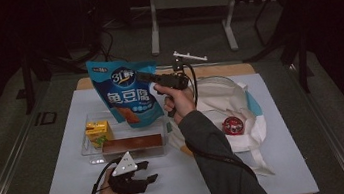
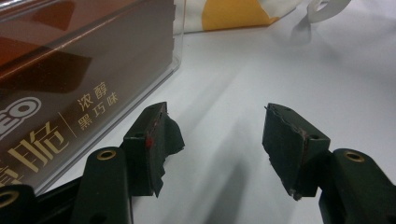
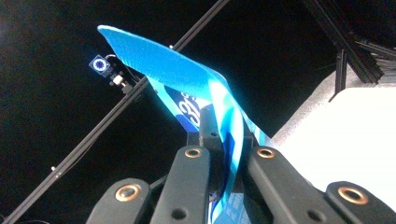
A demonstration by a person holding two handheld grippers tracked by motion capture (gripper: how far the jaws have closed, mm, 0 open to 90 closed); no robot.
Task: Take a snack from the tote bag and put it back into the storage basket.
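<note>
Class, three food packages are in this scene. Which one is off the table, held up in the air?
The blue snack bag, pinched at its top edge by the right gripper. The yellow carton and brown box lie in the clear tray.

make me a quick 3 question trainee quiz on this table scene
1. True or false: the right claw is shut on the blue snack bag.
2. Which item lies on the white cloth bag? A) yellow carton B) red round item C) brown box
3. Fill in: the left claw rests on the table with its jaws ____.

Key:
1. True
2. B, the red round item
3. open, with nothing between them
</note>
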